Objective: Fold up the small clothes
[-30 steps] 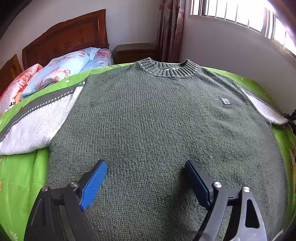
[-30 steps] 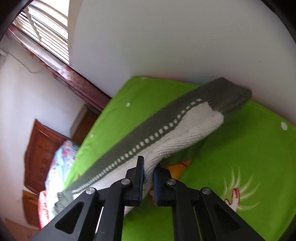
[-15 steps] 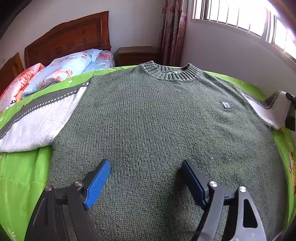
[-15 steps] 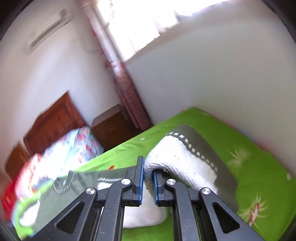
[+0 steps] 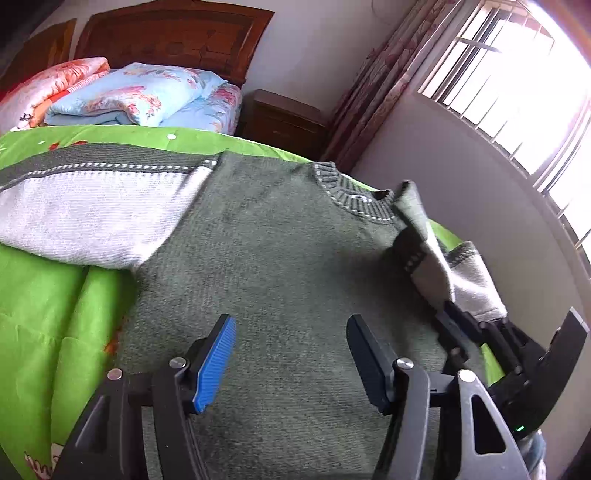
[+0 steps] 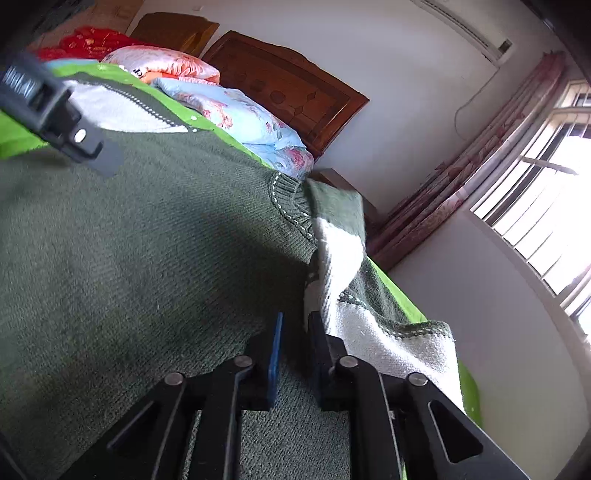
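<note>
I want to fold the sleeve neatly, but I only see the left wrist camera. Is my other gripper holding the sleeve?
Observer: Yes. In the right wrist view the right gripper is nearly closed, and it pinches the sleeve at its tips.
Operator: What's high on the wall over the curtain?
Observer: An air conditioner. It sits above the curtain, out of your view.

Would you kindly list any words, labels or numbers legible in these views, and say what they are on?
Black print on the orange floral quilt: a few letters, cut off by a fold, unreadable.
No text shows on the green sweater, and none is legible elsewhere.
</note>
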Action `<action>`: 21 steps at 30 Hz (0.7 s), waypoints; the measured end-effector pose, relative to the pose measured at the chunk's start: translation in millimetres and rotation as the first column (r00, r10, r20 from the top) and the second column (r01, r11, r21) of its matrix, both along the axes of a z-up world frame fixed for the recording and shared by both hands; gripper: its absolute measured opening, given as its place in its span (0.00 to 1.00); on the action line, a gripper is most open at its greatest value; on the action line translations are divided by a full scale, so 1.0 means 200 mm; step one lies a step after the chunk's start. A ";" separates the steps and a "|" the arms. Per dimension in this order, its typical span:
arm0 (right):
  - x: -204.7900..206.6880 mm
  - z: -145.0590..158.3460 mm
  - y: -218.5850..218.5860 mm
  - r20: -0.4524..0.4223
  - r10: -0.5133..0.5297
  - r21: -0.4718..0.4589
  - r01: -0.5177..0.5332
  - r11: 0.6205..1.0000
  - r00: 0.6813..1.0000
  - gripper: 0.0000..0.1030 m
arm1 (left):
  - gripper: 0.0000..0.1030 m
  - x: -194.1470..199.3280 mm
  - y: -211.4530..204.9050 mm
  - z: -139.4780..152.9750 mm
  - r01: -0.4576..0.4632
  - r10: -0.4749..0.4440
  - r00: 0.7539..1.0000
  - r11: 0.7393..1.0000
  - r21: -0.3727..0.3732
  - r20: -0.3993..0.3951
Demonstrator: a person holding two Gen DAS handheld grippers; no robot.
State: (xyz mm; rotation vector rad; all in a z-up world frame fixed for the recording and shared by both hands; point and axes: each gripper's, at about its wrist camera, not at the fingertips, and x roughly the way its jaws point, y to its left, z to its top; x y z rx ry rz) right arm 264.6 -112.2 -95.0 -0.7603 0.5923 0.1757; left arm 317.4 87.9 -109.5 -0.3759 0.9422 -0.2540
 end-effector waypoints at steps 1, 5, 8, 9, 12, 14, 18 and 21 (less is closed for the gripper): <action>-0.01 0.00 0.00 0.004 0.009 -0.004 -0.009 1.000 1.000 0.89 | 0.62 0.03 -0.03 0.01 0.023 -0.023 1.000 0.999 -0.033 -0.005; -0.05 0.02 -0.02 0.017 0.018 0.040 -0.018 0.999 1.000 1.00 | 0.62 0.15 -0.24 0.06 0.125 -0.125 0.992 0.989 -0.073 -0.009; -0.07 0.04 -0.08 -0.001 -0.001 0.081 0.001 0.997 1.000 1.00 | 0.62 0.25 -0.35 0.02 0.138 -0.144 0.989 0.984 -0.111 -0.045; -0.08 0.04 -0.11 -0.007 -0.012 0.106 0.013 0.994 1.000 1.00 | 0.59 0.27 -0.36 0.00 0.120 -0.130 0.989 0.984 -0.129 -0.066; -0.12 0.07 -0.25 -0.022 -0.059 0.205 0.063 0.977 0.998 1.00 | 0.49 0.31 -0.35 -0.05 0.064 -0.082 0.992 0.983 -0.173 -0.096; -0.13 0.09 -0.35 -0.033 -0.103 0.294 0.108 0.950 0.994 1.00 | 0.42 0.33 -0.31 -0.07 0.028 -0.048 0.993 0.982 -0.188 -0.106; -0.12 0.13 -0.47 -0.048 -0.169 0.410 0.174 0.895 0.984 1.00 | 0.36 0.36 -0.28 -0.09 -0.028 0.012 0.995 0.987 -0.156 -0.100; -0.12 0.13 -0.48 -0.043 -0.185 0.422 0.186 0.887 0.982 1.00 | 0.36 0.34 -0.29 -0.09 -0.063 0.059 0.996 0.996 -0.061 -0.071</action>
